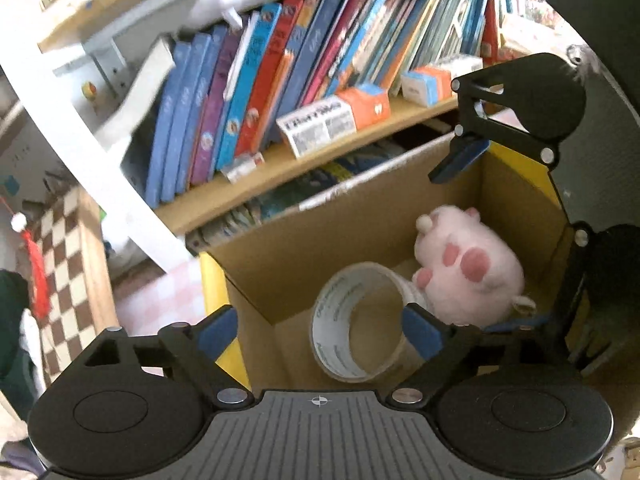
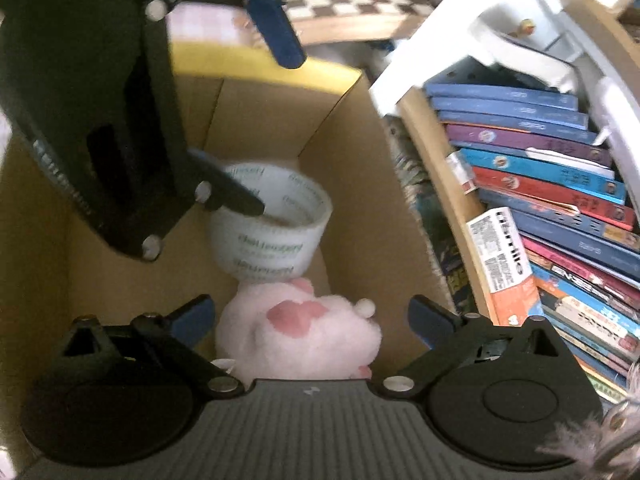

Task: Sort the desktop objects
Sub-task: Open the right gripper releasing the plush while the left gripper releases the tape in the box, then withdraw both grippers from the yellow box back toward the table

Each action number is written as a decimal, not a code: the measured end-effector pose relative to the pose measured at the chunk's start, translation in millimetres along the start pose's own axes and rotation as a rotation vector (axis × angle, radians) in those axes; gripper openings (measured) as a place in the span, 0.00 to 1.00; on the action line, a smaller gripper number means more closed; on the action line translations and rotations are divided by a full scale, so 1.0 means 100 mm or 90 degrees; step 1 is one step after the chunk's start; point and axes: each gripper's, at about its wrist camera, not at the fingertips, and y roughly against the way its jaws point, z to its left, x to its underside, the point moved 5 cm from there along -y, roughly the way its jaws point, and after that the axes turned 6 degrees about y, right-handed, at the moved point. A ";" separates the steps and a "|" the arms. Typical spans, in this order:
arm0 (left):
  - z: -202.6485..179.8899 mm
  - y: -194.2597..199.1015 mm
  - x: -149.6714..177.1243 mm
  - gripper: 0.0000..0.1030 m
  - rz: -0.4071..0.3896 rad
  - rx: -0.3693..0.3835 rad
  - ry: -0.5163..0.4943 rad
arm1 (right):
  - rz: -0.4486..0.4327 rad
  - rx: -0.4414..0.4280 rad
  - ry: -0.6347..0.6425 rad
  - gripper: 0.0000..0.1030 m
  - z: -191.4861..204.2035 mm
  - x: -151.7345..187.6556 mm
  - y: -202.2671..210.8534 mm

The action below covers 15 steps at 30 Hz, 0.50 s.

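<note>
Your left gripper (image 1: 320,336) hangs over the open cardboard box (image 1: 280,264) with its jaws spread wide and nothing clamped. Your right gripper (image 2: 312,320) is spread wide too and grasps nothing.

Nearest to your left gripper lies the tape roll (image 1: 360,328), a broad ring of clear packing tape with a white printed core, tipped on its side on the box floor. From the left wrist, the right finger's blue pad (image 1: 420,336) overlaps the ring's edge; you cannot tell whether they touch.

Just behind the roll, touching it, sits the pink plush toy (image 1: 468,264), soft and pale with darker pink paw pads. From the right wrist, the toy (image 2: 300,328) lies directly between and below your right gripper's fingers, with the tape roll (image 2: 272,232) beyond it.

The left gripper's black body (image 2: 100,120) covers part of the roll in that view. Behind the box stands a wooden shelf (image 1: 280,160) packed with leaning books (image 1: 260,92) and a few small cartons (image 1: 332,120).
</note>
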 end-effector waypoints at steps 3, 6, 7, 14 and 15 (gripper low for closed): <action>-0.01 0.14 -0.04 0.94 -0.027 -0.002 -0.001 | -0.022 0.014 -0.023 1.00 -0.03 -0.02 0.14; 0.01 0.28 -0.06 0.94 -0.049 -0.007 0.010 | -0.046 0.032 -0.057 1.00 -0.08 -0.04 0.28; 0.02 0.31 -0.06 0.94 -0.055 -0.008 0.015 | -0.052 0.036 -0.067 1.00 -0.09 -0.04 0.30; 0.05 0.58 -0.07 0.95 -0.095 -0.018 0.043 | -0.075 0.062 -0.123 1.00 -0.14 -0.06 0.46; 0.07 0.63 -0.07 0.95 -0.099 -0.020 0.048 | -0.078 0.067 -0.130 1.00 -0.15 -0.06 0.49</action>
